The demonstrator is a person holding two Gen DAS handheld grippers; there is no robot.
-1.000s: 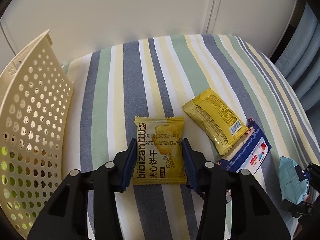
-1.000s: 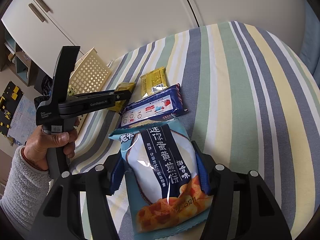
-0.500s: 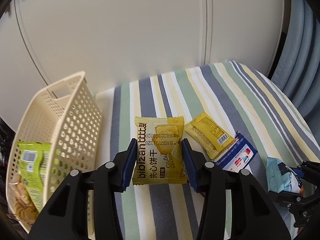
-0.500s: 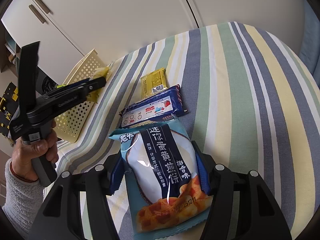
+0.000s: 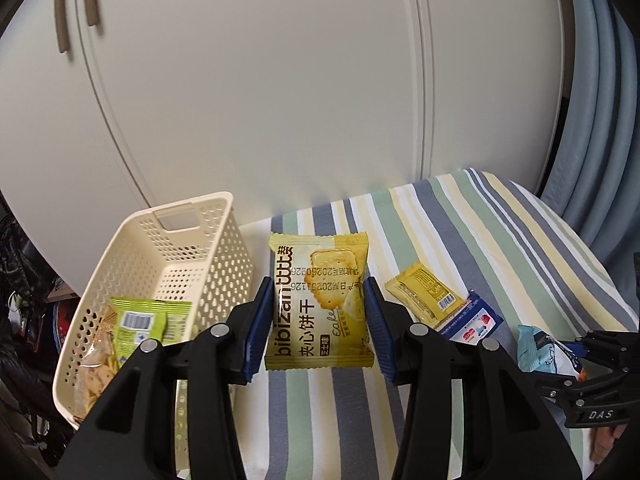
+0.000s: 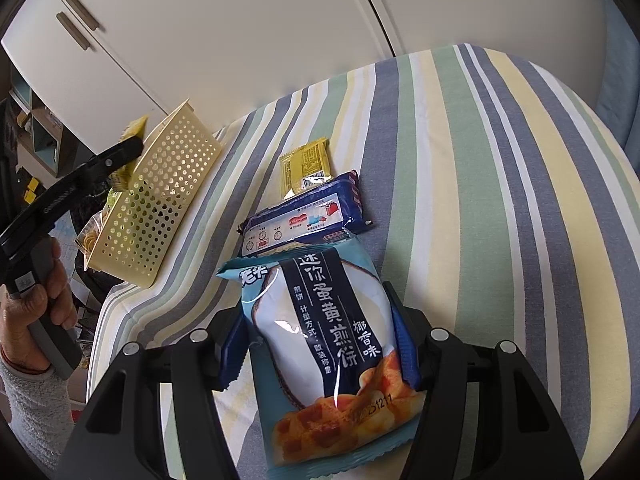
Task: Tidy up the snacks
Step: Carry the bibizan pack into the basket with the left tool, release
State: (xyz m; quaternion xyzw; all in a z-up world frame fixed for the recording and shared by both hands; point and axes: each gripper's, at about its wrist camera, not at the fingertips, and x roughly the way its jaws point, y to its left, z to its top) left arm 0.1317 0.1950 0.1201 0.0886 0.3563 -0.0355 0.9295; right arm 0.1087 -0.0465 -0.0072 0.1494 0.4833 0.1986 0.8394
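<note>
- Held biscuit packet (image 5: pixel 320 300): yellow, brown lettering, pale biscuit print.
- Left gripper (image 5: pixel 318 320): black body — blue finger pads (image 5: pixel 256 320).
- Basket (image 5: pixel 176 248): cream plastic, walls perforated with round holes.
- Packet in basket (image 5: pixel 140 320): lime green, white barcode panel.
- Tablecloth (image 6: pixel 480 184): stripes of grey-blue, sage green, pale yellow and white.
- Small packet (image 6: pixel 306 166): yellow.
- Flat pack (image 6: pixel 308 216): navy, white panel with red and blue marks.
- Egg-roll bag (image 6: pixel 332 344): light blue, navy band, white lettering — orange snack print at the base.
- Cabinet doors (image 5: pixel 260 80): off-white, taupe handles.
</note>
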